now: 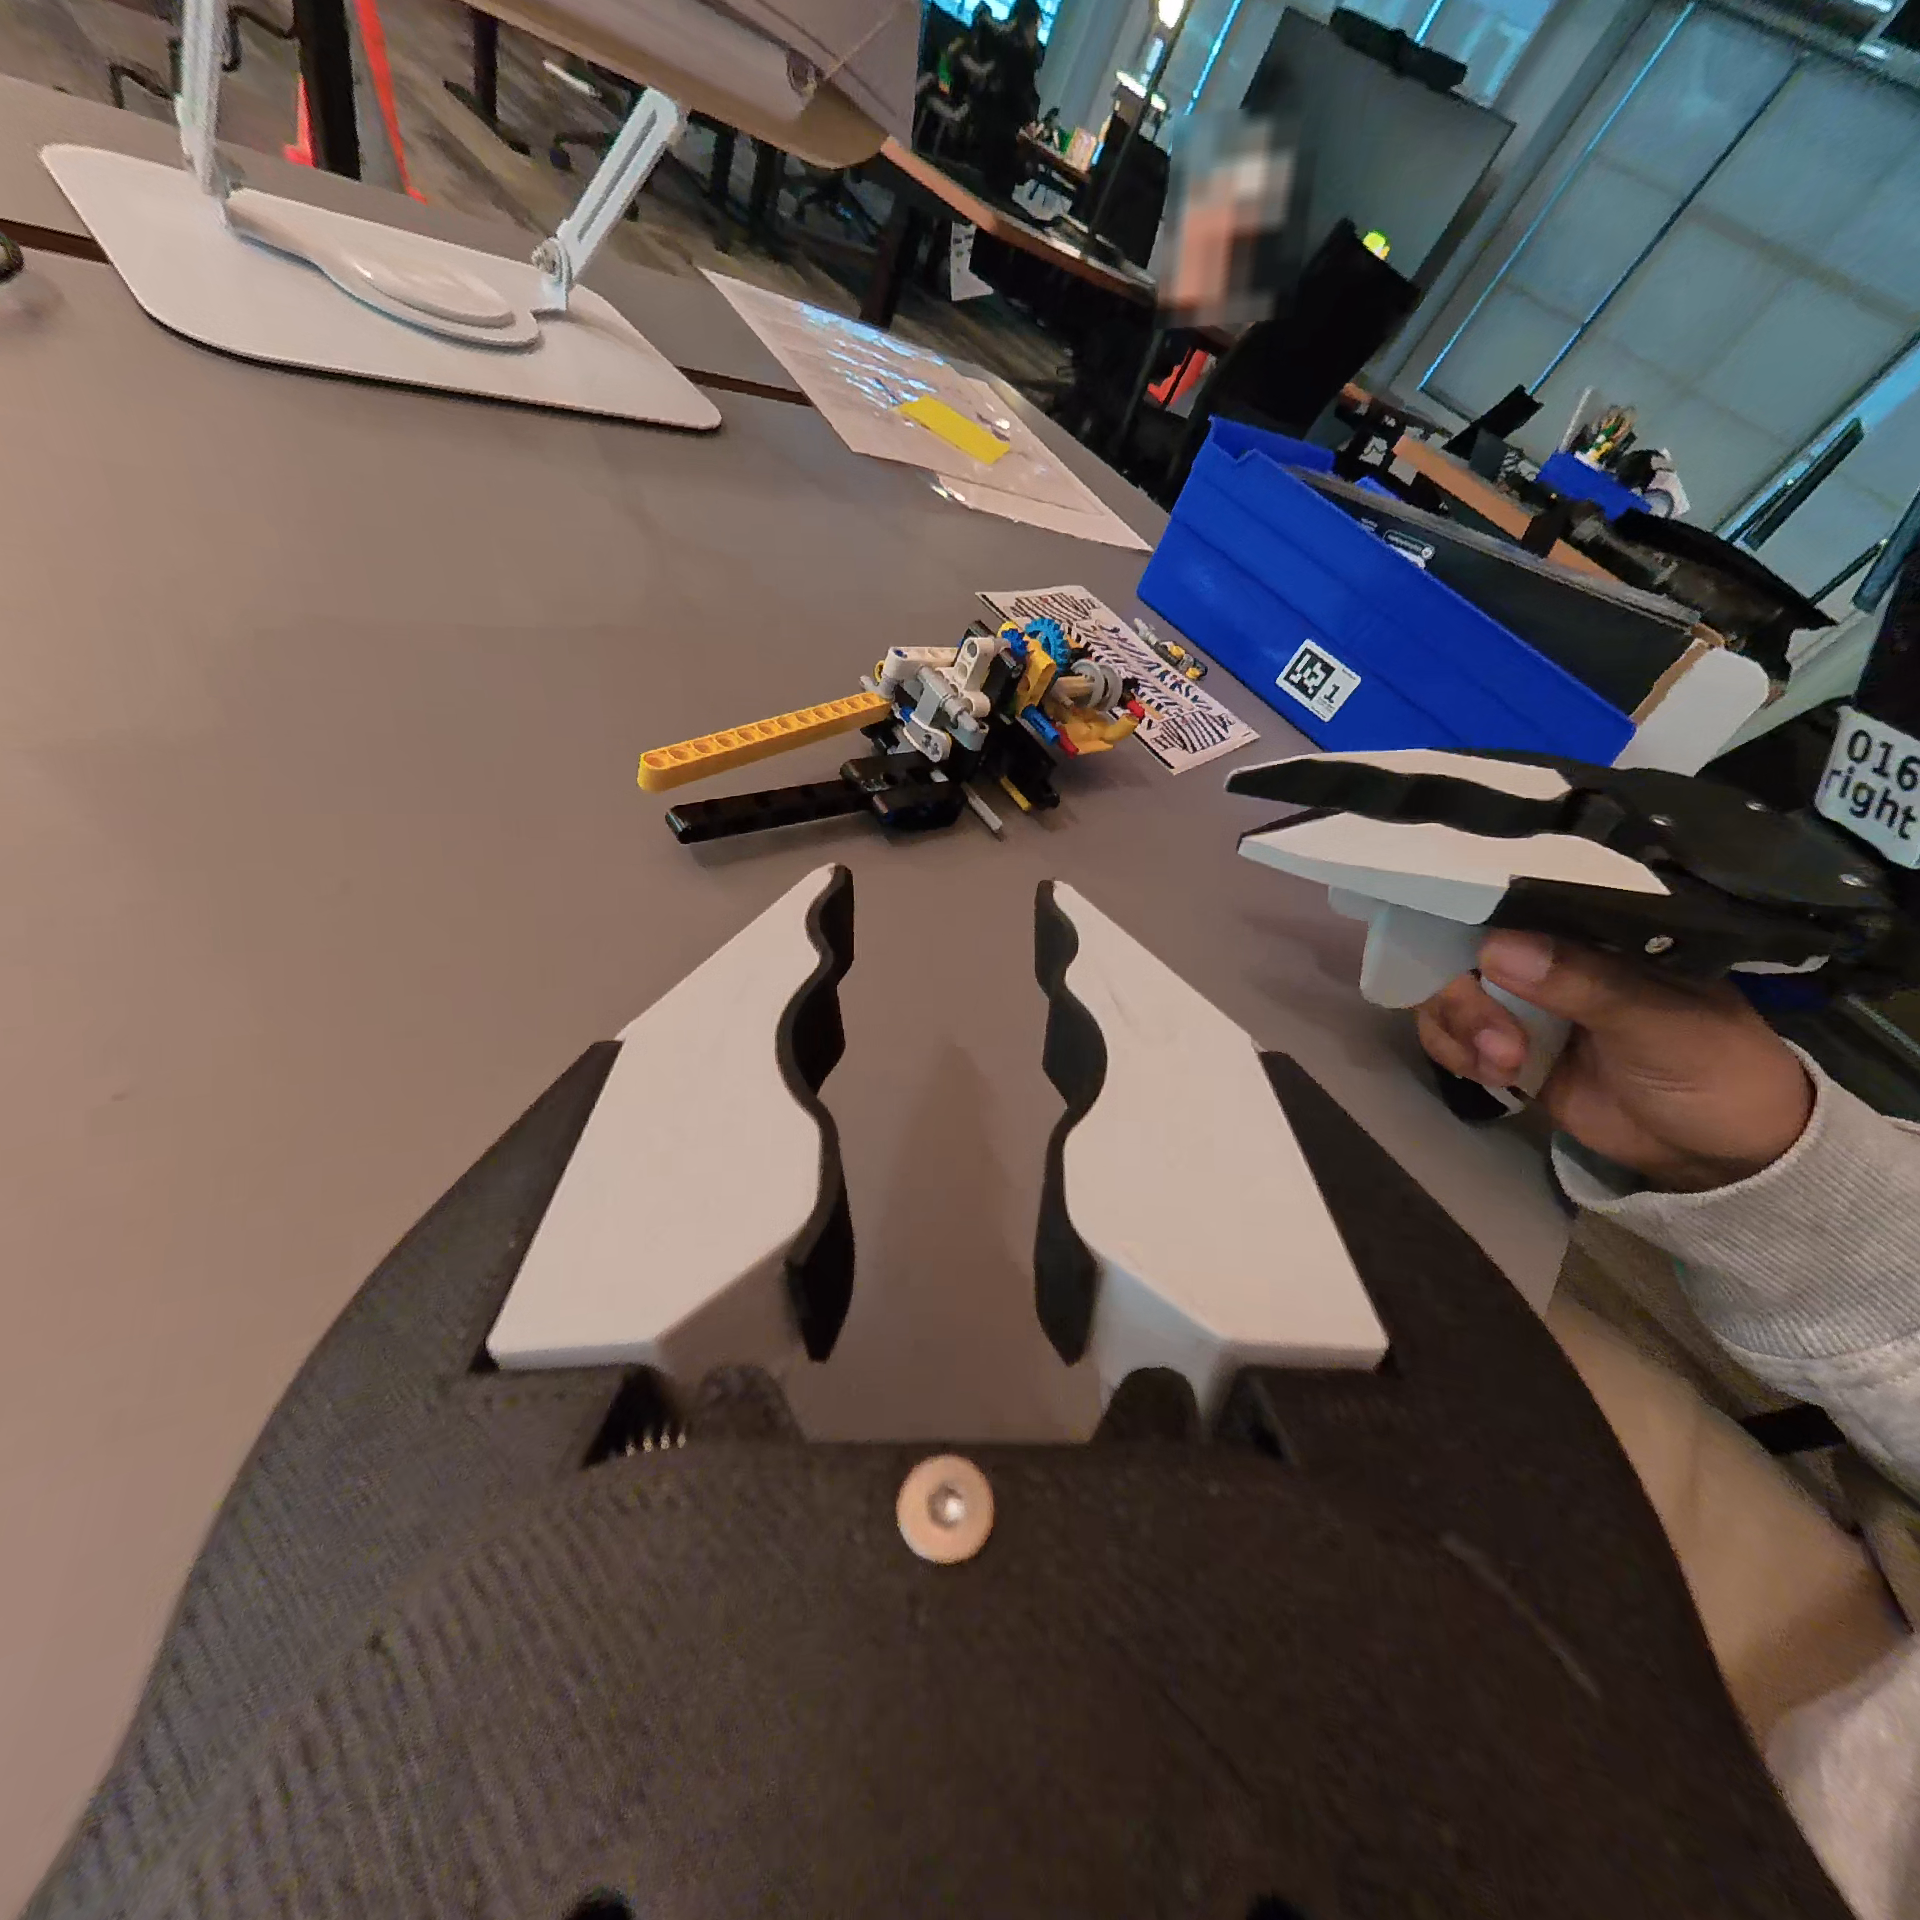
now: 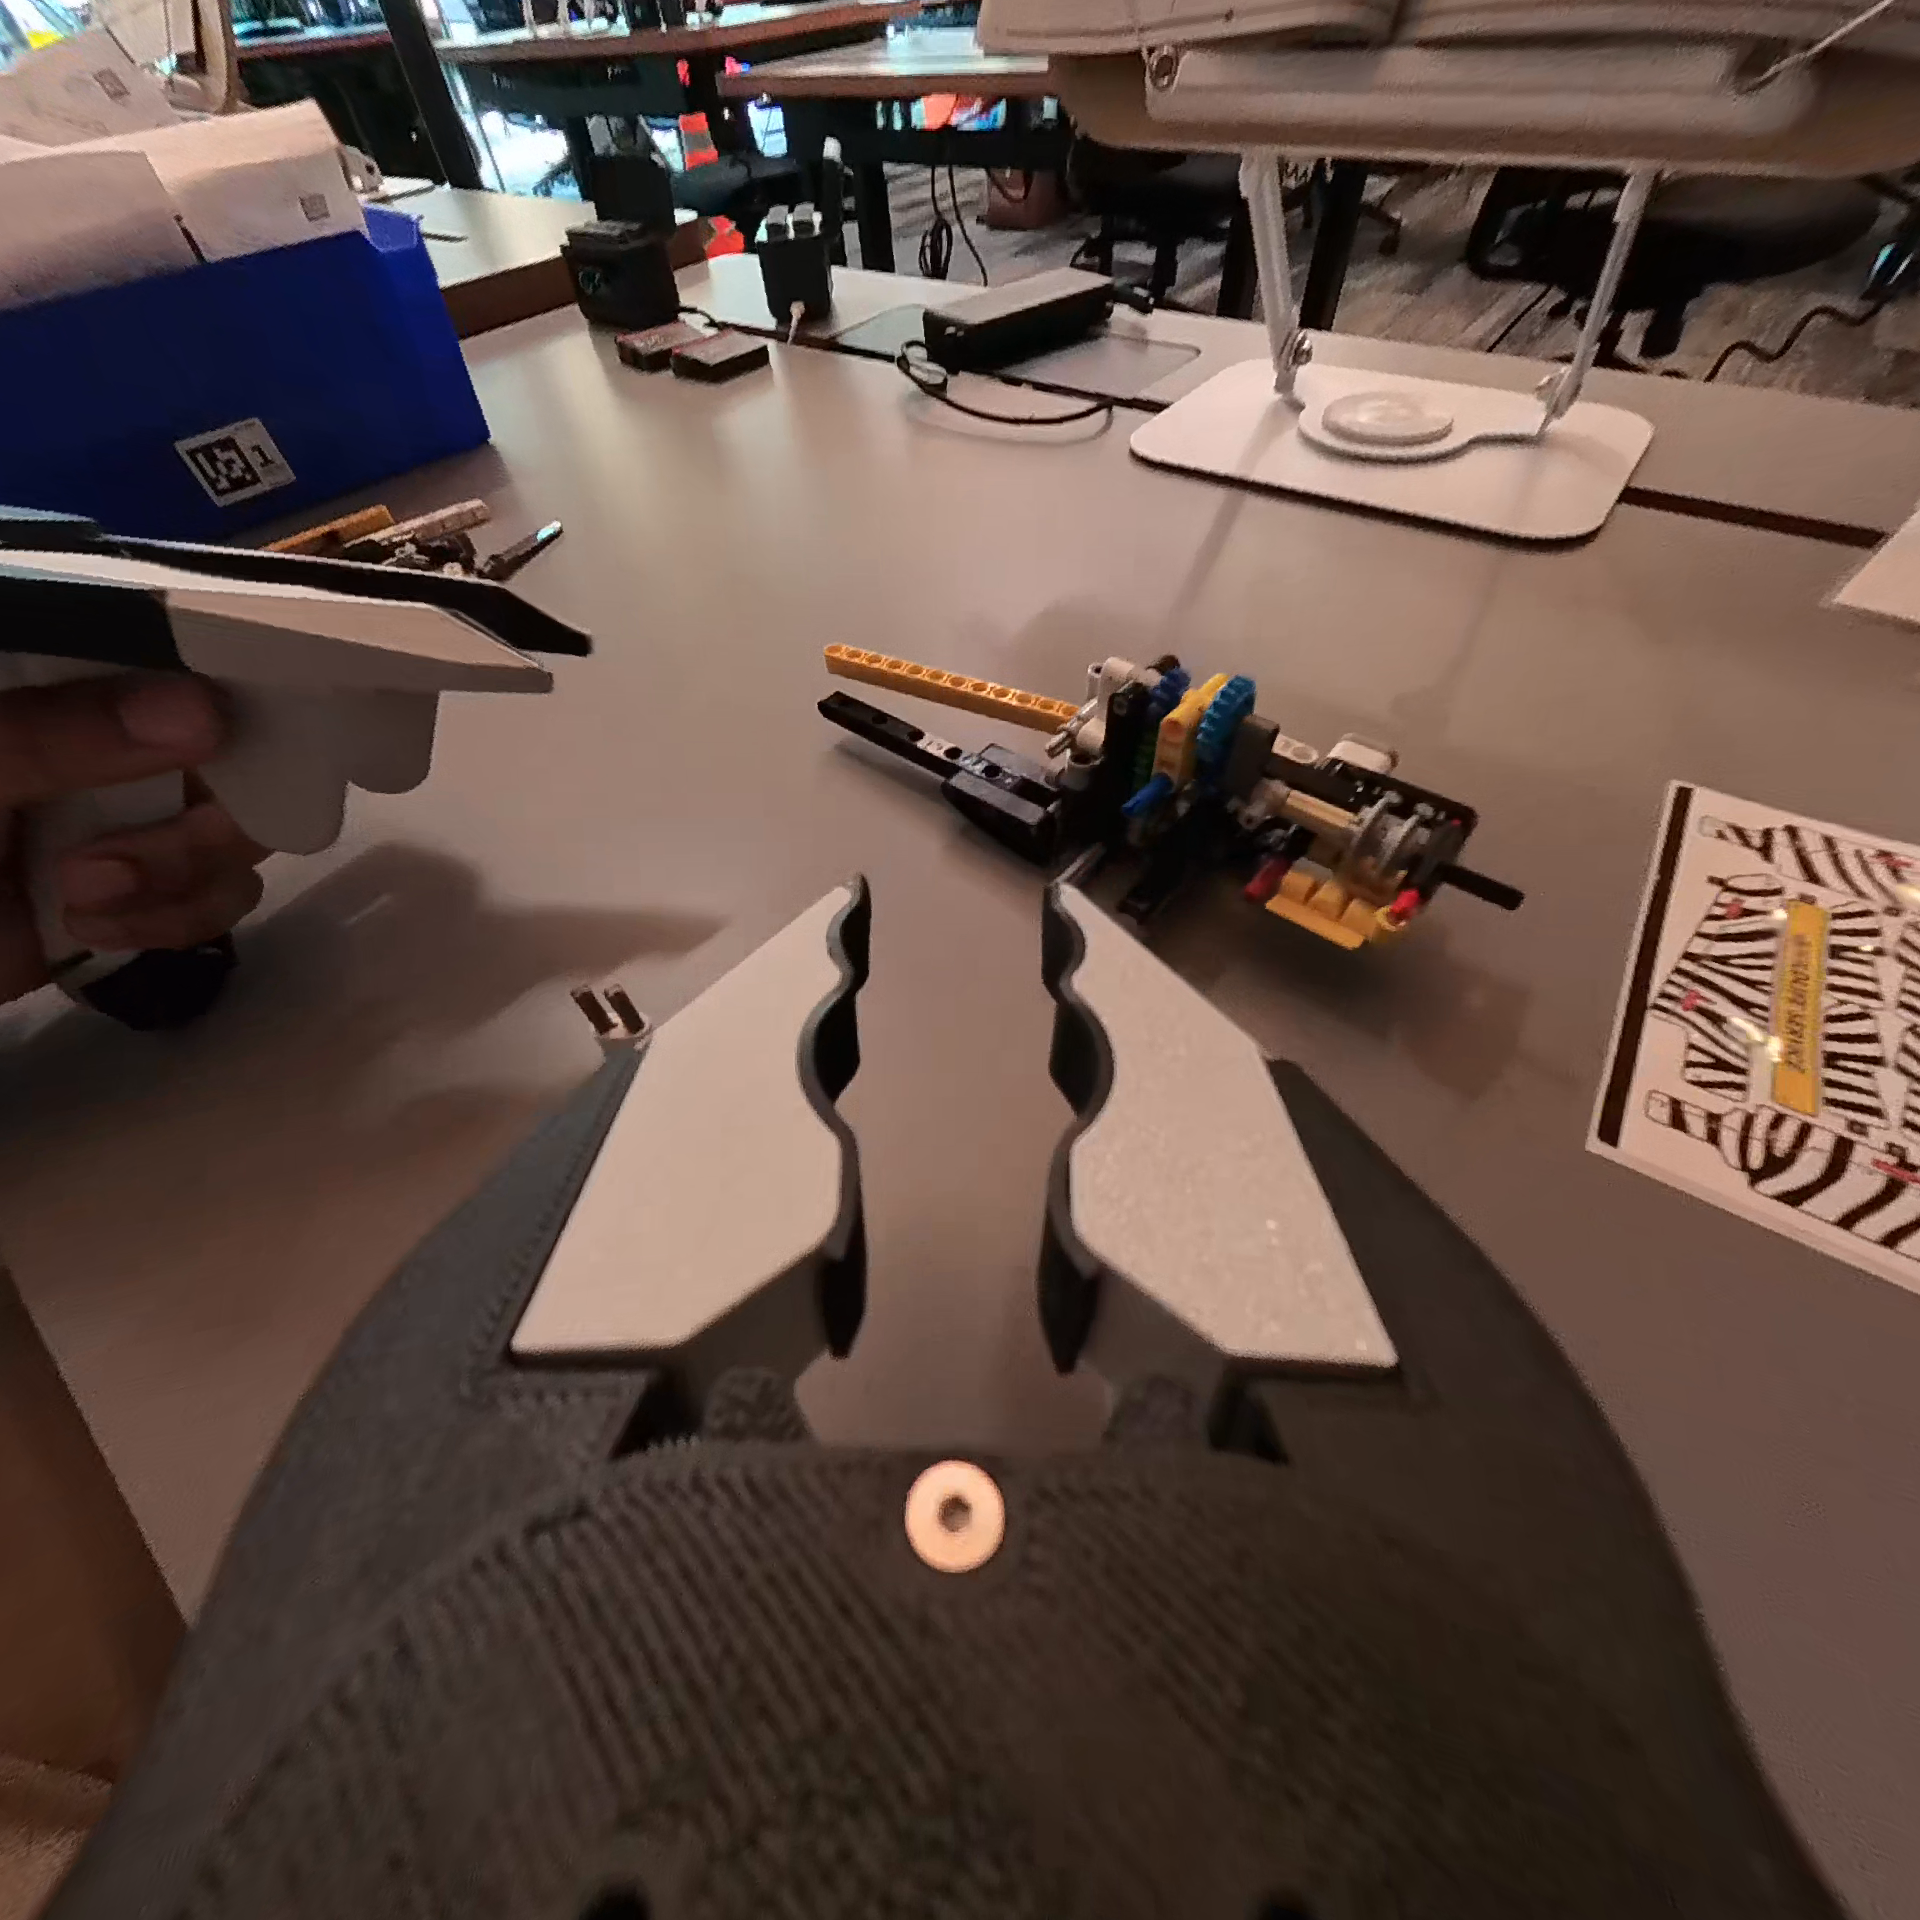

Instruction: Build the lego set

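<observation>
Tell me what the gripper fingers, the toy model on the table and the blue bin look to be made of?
The left gripper has white fingers of matte hard plastic, probably printed, with wavy black pads, perhaps rubber. Its black base shows fine layer ridges. The lego model is glossy moulded plastic in bright colours, with evenly holed beams. The blue bin looks like smooth, stiff plastic with a slight sheen.

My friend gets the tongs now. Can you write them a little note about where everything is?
Left tongs: open, empty, hovering just short of the lego model.
Right tongs: open, empty, near the model too.
Model lies on the grey table, partly built, yellow beam and black beam sticking out.
Loose pieces wait by the blue bin; sticker sheet lies beside the model.
Left: add remaining pieces.
</observation>
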`<move>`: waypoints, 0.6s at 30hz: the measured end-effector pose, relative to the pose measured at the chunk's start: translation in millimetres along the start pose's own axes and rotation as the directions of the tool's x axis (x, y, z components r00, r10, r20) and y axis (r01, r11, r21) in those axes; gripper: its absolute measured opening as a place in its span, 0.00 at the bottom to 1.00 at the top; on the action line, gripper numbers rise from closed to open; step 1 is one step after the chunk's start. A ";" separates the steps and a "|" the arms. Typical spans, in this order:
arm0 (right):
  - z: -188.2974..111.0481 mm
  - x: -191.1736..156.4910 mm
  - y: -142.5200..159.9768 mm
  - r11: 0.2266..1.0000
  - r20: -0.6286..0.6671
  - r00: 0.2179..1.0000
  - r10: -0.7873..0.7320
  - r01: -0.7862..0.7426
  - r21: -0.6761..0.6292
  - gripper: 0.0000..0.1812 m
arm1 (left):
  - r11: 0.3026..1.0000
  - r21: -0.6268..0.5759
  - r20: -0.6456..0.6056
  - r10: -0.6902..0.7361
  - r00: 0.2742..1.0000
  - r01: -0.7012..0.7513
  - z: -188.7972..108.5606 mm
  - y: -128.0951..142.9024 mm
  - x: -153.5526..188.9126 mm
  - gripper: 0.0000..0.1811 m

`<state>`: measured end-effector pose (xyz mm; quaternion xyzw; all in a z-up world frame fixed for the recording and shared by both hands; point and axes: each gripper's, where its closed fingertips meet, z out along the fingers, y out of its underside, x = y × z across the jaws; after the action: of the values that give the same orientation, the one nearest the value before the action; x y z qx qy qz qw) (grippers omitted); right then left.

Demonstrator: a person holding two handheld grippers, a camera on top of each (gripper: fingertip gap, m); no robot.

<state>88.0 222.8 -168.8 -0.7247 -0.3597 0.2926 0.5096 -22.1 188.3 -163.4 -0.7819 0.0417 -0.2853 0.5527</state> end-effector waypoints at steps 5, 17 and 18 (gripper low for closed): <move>7.2 -2.1 8.9 0.997 0.031 0.999 0.019 -0.016 -0.071 0.18 | 1.000 0.030 0.007 0.003 1.000 -0.004 -4.9 -3.2 -0.6 0.18; 10.9 -5.0 14.4 0.994 0.048 0.999 0.012 -0.006 -0.112 0.19 | 0.999 0.049 0.004 0.007 1.000 -0.007 -7.0 -5.4 -0.1 0.17; 10.9 -5.0 14.4 0.994 0.048 0.999 0.012 -0.006 -0.113 0.19 | 0.999 0.049 0.004 0.006 1.000 -0.006 -7.0 -5.4 -0.2 0.17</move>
<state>79.7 221.2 -185.6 -0.7466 -0.3848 0.2918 0.4576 -27.1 184.5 -157.1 -0.7686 0.0362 -0.2830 0.5726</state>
